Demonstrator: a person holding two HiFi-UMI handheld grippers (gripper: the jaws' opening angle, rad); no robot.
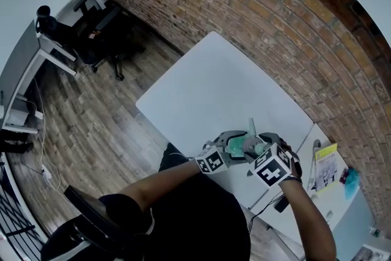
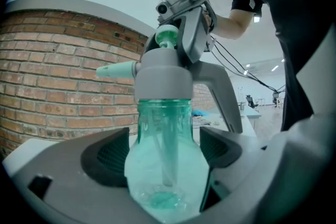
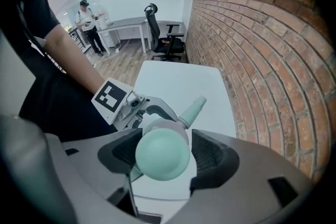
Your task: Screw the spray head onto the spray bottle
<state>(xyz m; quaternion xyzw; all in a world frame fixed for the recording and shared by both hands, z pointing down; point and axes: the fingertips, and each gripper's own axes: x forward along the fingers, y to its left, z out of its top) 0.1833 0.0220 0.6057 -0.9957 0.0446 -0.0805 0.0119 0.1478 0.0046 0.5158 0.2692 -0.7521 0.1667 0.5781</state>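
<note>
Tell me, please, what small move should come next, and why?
Probably roll the right tongs to twist the spray head tighter: they grip it, and it sits on the neck of the spray bottle, whose body the left tongs clamp.

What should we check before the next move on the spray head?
1. Left tool clamped on spray bottle: ok, pads against both sides.
2. Right tool clamped on spray head: ok, gripped from above.
3. Head sits straight on bottle: ok, looks level.
4. Dip tube inside bottle: ok.
5. Thread fully tightened: cannot tell, hidden under head.
</note>
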